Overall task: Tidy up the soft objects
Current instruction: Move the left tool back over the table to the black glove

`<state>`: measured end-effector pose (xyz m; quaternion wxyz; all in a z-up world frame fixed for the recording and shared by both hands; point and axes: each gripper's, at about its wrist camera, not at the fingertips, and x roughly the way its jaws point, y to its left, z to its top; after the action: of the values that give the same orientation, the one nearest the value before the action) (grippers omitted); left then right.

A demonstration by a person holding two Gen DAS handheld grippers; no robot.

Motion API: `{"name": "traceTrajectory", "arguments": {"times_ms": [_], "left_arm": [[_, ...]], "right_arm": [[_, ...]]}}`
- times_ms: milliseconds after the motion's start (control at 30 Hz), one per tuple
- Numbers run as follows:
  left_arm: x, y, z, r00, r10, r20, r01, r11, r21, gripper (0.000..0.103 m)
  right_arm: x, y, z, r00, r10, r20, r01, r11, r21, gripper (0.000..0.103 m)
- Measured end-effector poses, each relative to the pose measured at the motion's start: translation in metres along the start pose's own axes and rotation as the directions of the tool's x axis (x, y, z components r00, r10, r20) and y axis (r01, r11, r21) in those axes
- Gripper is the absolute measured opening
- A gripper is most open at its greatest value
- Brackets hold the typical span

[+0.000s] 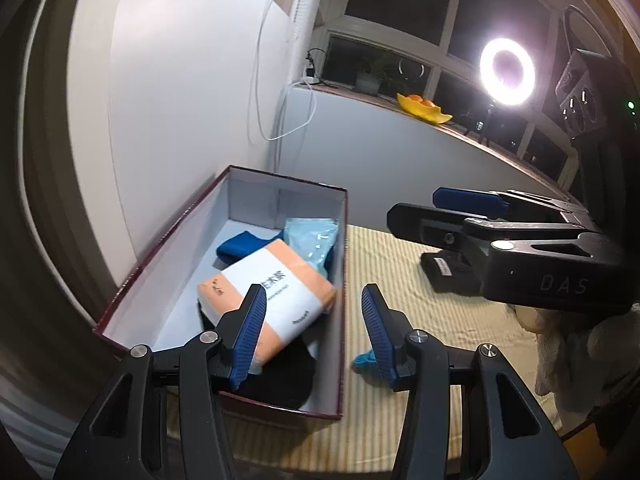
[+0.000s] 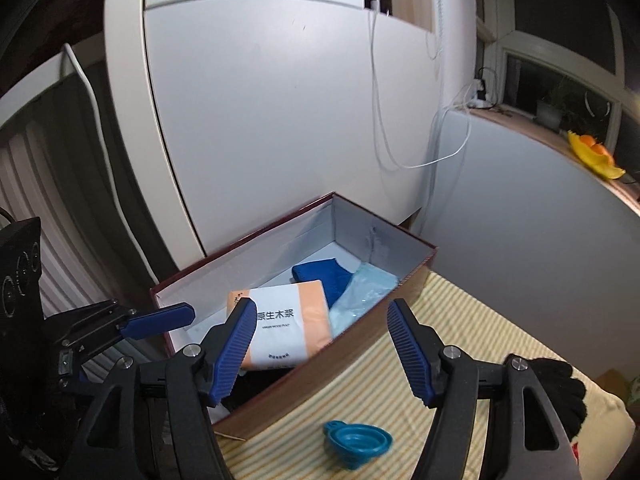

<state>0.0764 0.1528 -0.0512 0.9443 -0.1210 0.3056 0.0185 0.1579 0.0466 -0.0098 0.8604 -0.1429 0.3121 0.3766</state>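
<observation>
Step, by my reading: pack just dropped in; next soft item to fetch.

Right tongs apart, empty, above box's near rim. Left tongs apart, empty.

Funnel nearest, on striped counter; black glove at right: nip one edge, lift clear of wall.

Tissue pack in box, tilted on dark item, long axis near-to-far along box. Blue cloth, pale bag beyond.

The box stood open-topped against the white wall, its near half filled by a tissue pack, with bare floor only at the far left corner. Right of it the striped cloth lay free except for a blue funnel and a black glove.
</observation>
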Motion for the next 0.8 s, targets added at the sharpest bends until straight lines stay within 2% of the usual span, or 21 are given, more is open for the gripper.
{"name": "traceTrajectory", "arguments": {"times_ms": [300,800], "left_arm": [[-0.005,-0.025,0.0,0.999,-0.039,-0.005,0.039,0.999,0.033,0.047],[0.009,-0.078,0.0,0.994,-0.096,-0.051,0.101,0.989,0.106,0.047]], "right_arm": [[-0.027,-0.012,-0.014,1.0,-0.014,0.027,0.014,1.0,0.016,0.064],[-0.052,-0.058,-0.044,0.996,-0.082,0.033,0.08,0.995,0.059,0.065]]}}
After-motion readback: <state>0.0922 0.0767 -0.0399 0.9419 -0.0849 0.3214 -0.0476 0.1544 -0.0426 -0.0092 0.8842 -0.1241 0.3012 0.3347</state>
